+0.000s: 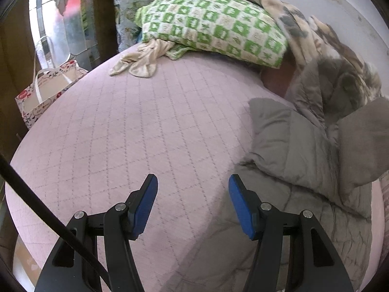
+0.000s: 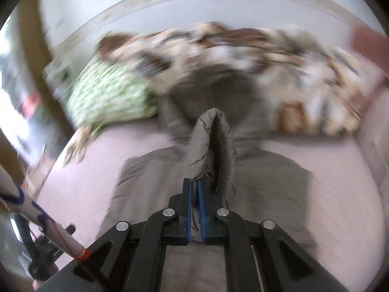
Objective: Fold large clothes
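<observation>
The right gripper point(image 2: 193, 187) tilts down, pinching the puffy grey coat's point(image 2: 214, 141) edge. The left gripper point(image 1: 192, 182) hangs released over the soft pink bed point(image 1: 136, 126).

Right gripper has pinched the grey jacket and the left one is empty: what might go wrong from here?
1. The right gripper is shut on only a thin frayed edge of the grey jacket; it may slip out as the jacket lifts.
2. The left gripper hangs open over the pink mattress, so the jacket is held at one point and may bunch.

Home bedroom — quilted bed point(image 1: 136, 126), pillow point(image 1: 214, 24).
</observation>
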`<action>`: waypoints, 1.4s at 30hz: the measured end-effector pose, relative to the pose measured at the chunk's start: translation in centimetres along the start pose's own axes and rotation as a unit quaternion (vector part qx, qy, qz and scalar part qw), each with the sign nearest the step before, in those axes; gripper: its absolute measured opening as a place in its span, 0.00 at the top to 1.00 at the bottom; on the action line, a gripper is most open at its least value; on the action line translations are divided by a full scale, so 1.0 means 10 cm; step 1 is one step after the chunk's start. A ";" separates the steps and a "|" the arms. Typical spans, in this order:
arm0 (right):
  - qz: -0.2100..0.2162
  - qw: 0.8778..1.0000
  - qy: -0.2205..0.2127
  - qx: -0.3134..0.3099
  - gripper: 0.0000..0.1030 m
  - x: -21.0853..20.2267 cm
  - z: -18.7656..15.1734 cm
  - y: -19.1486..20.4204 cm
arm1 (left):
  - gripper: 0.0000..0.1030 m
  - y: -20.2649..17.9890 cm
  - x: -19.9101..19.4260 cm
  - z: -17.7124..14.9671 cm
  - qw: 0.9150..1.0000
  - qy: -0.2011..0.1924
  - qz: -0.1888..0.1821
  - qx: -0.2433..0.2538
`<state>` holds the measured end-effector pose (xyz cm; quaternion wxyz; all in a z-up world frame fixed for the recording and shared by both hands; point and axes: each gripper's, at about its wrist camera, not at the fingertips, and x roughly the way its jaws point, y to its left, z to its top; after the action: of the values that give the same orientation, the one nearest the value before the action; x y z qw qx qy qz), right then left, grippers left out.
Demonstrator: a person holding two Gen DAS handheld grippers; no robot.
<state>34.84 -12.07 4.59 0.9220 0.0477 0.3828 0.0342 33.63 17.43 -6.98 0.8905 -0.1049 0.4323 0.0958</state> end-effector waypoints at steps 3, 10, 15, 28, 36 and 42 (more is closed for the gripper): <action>0.020 0.999 0.030 -0.034 0.94 0.43 -0.03 0.51 | 0.42 0.09 -0.02 0.04 1.000 -0.008 0.014 -0.007; 0.067 0.992 0.082 -0.066 0.91 1.12 -0.19 1.12 | 0.42 0.27 -0.01 0.11 1.000 -0.006 0.021 -0.016; 0.054 0.991 0.039 -0.119 0.34 0.82 -0.26 1.24 | 0.42 0.30 0.02 0.11 1.000 0.005 0.009 -0.024; -0.020 0.999 -0.001 -0.040 0.64 0.54 -0.12 0.65 | 0.42 0.23 0.06 0.08 1.000 0.013 0.010 -0.021; -0.036 0.988 0.143 0.037 0.87 1.71 -0.40 0.32 | 0.42 0.25 0.06 0.09 1.000 0.010 0.013 -0.021; -0.038 0.986 0.162 0.008 0.94 1.97 -0.48 0.68 | 0.42 0.16 0.10 0.09 1.000 0.015 0.013 -0.004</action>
<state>45.14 -3.03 -11.85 0.8479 0.0339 0.5291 0.0031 34.45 19.24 -7.40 0.8823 -0.1041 0.4463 0.1073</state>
